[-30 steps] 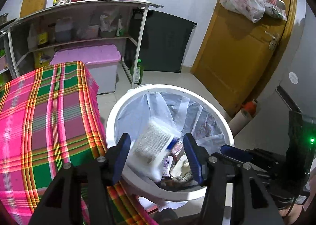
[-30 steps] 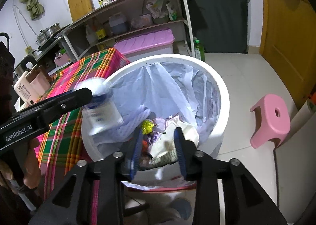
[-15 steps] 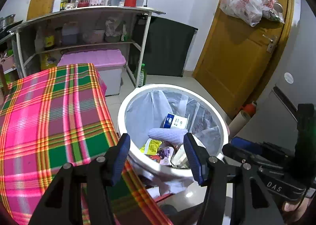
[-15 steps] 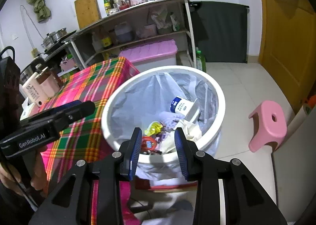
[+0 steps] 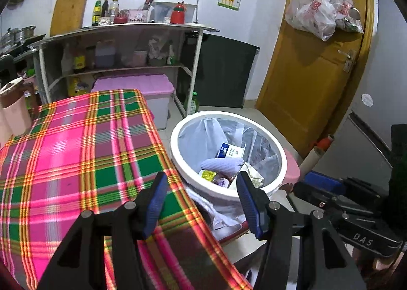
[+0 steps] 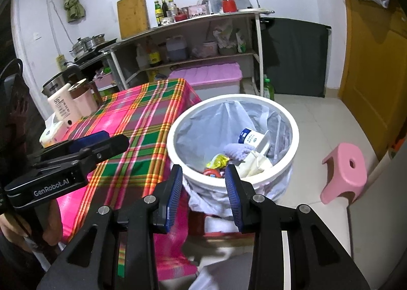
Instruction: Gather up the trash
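A white round trash bin [image 5: 178, 160] with a clear liner stands on the floor beside the table; it also shows in the right wrist view [image 6: 296, 137]. Inside lie a white and blue bottle [image 5: 230, 151] [image 6: 250, 137], a lilac cloth [image 5: 221, 164] [image 6: 237, 150], a yellow wrapper [image 6: 217, 160] and other scraps. My left gripper [image 5: 201, 199] is open and empty, above the table edge and short of the bin. My right gripper [image 6: 203, 194] is open and empty, just before the bin's near rim. The left gripper's body [image 6: 76, 160] shows at the left of the right wrist view.
A table with a pink and green plaid cloth [image 5: 76, 157] [image 6: 132, 132] stands left of the bin. Pink cups and a bottle [image 6: 71, 104] stand at its far corner. A pink stool [image 6: 346, 170] is right of the bin. A shelf unit [image 5: 119, 61], a pink-lidded box [image 5: 142, 89] and a wooden door [image 5: 313, 73] stand behind.
The bottle and the cloth dropped from my left gripper into the bin. Both grippers pulled back and up from the bin, and the left one now hangs over the table edge.
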